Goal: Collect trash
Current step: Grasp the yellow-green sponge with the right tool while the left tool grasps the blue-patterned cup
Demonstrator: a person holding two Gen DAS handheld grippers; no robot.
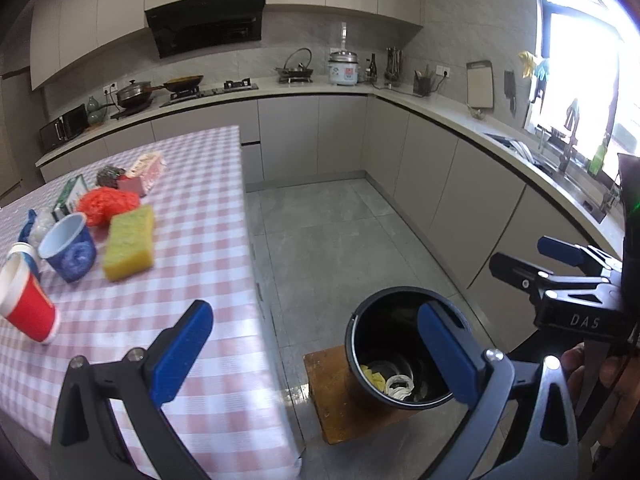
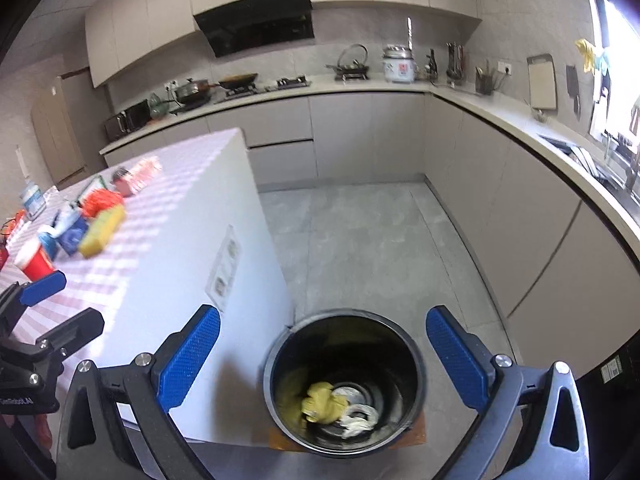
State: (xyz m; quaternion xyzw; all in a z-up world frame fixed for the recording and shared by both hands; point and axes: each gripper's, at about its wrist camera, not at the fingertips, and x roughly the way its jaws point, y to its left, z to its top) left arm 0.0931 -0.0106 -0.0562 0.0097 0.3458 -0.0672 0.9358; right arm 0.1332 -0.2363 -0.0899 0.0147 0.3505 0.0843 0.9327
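Bin (image 2: 344, 380) sits on the floor on a wooden board (image 1: 332, 392), tucked against the corner of the tabletop (image 1: 192, 264). Right hand-held gripper (image 2: 322, 358) hangs directly over its mouth, jaws spread wide, nothing btwn the blue pads (image 2: 188, 356). Inside the bin: yellow crumpled scrap (image 2: 322, 400) and a white scrap (image 2: 358, 416) at the bottom, so at least some trash is in already.

Left hand-held gripper (image 1: 316, 350) also wide open and empty, straddling the tabletop edge and the bin; left pad over the checked cloth, right pad over the bin rim.

Remaining trash lies up and to the left of both grippers, well apart from the bin, clustered on the far-left part of the tabletop: red paper cup (image 1: 26, 304) nearest, tipped over, then blue cup (image 1: 70, 248), yellow sponge (image 1: 130, 242), orange-red crumpled bag (image 1: 106, 204), pink carton (image 1: 146, 172) farther back. Whether the sponge counts as trash, can't say.

Key relation: left gripper is clearly the nearer one to the pile, already partly over the tabletop; right is parked at the bin. Judgement: next pick suits the left, reaching fwd and left. Red cup's long axis runs roughly left-to-right and toward the camera, mouth at the far left, so jaws should close across its body, not along it. Sponge's long axis points approx away from the gripper.
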